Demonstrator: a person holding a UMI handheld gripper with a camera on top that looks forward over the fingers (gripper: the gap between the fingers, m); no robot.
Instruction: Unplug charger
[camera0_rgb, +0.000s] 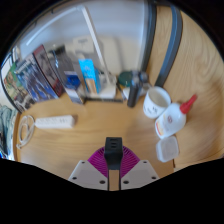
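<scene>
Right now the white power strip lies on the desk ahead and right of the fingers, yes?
No: the gripper view shows the white power strip on the desk ahead and left of the gripper, whose fingers flank a black block.

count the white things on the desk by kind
white cups: 2
white bottle with red cap: 1
white power strip: 1
total: 4
The gripper hangs over the desk, its jaws holding nothing.

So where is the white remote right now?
In the gripper view, the remote lies flat on the wooden table, ahead and left of the open gripper, beside a clear bag and below the books.
</scene>
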